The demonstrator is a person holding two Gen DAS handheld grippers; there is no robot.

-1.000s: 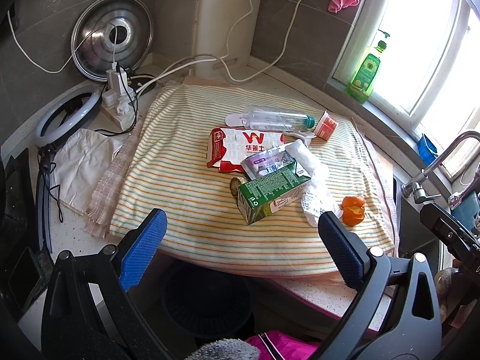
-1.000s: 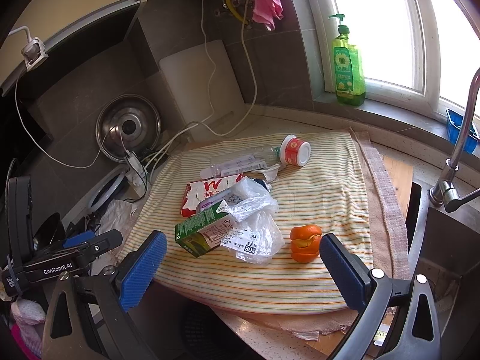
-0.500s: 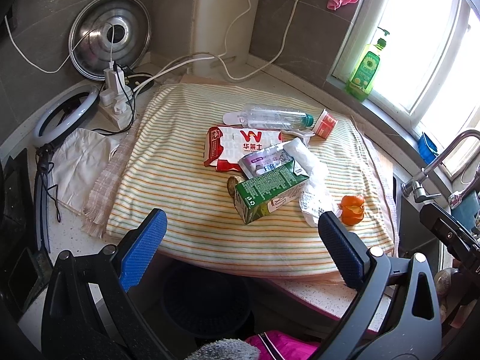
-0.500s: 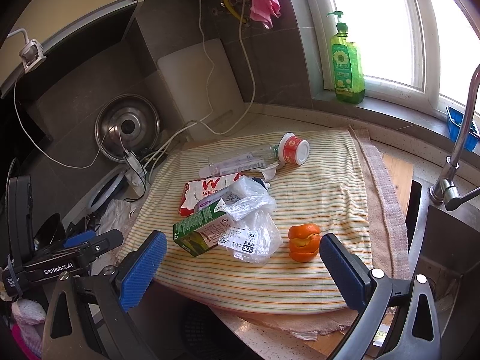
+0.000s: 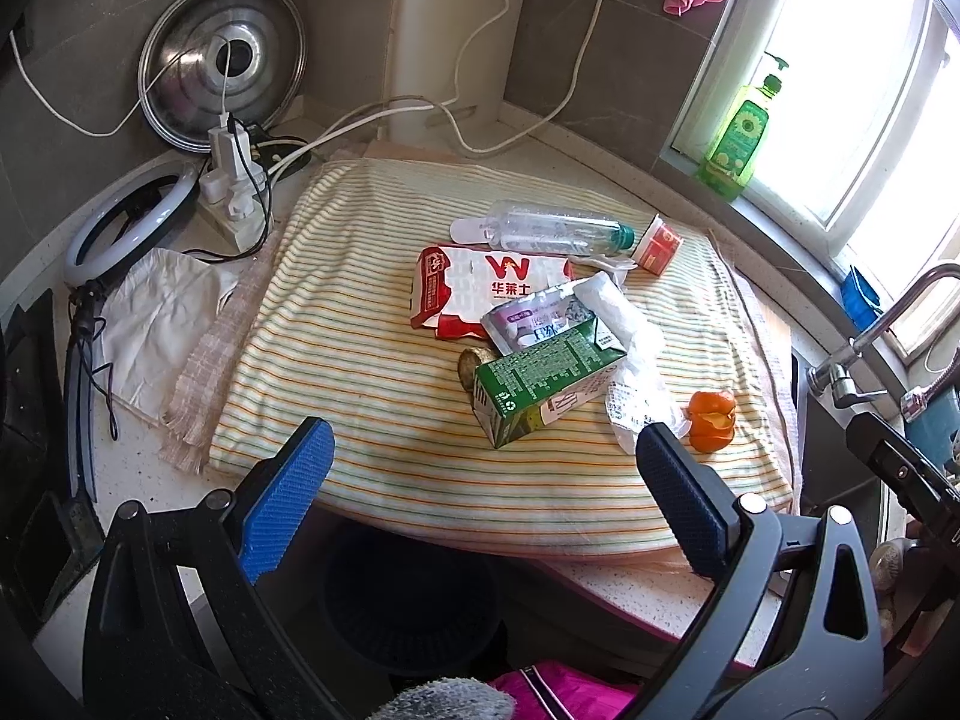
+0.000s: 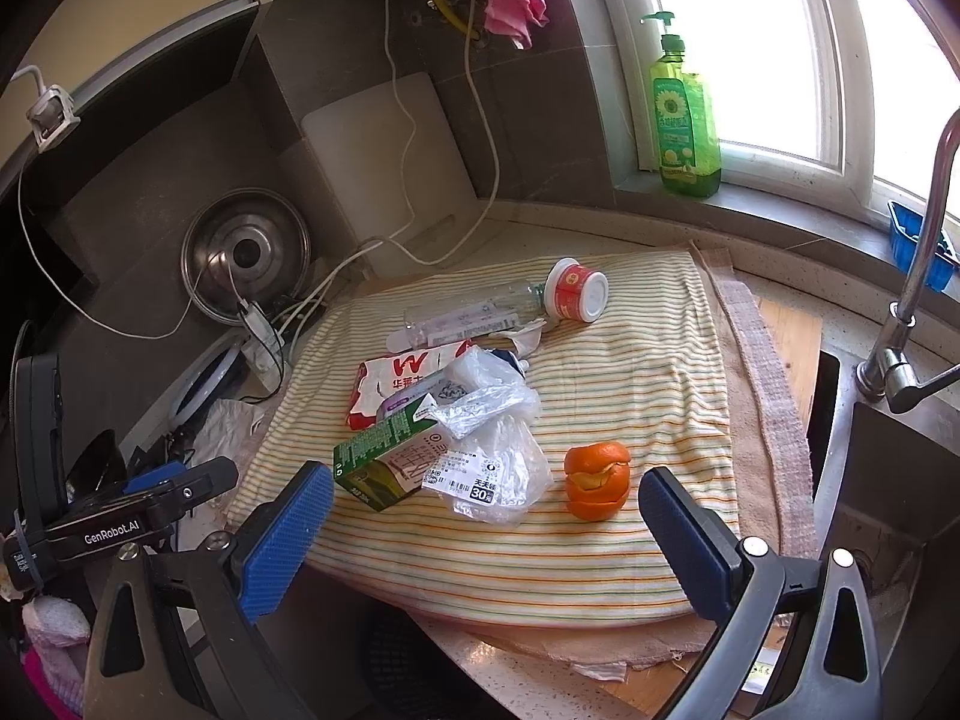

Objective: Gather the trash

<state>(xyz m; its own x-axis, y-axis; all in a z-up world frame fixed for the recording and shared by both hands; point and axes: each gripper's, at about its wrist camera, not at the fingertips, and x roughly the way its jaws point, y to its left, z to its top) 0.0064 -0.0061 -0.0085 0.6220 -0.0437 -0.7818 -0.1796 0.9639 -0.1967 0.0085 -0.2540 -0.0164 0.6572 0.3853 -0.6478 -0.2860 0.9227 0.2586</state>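
We are just starting: both our left tongs (image 5: 480, 480) and right tongs (image 6: 486, 507) are wide open and empty at the desk's near edge, so next we reach for the orange peel (image 6: 597, 480).

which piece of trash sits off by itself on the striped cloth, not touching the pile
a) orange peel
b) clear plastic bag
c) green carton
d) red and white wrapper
a: the orange peel lies alone on the striped cloth, with bare cloth between it and the clear plastic bag, while the green carton and red and white wrapper overlap in the pile.
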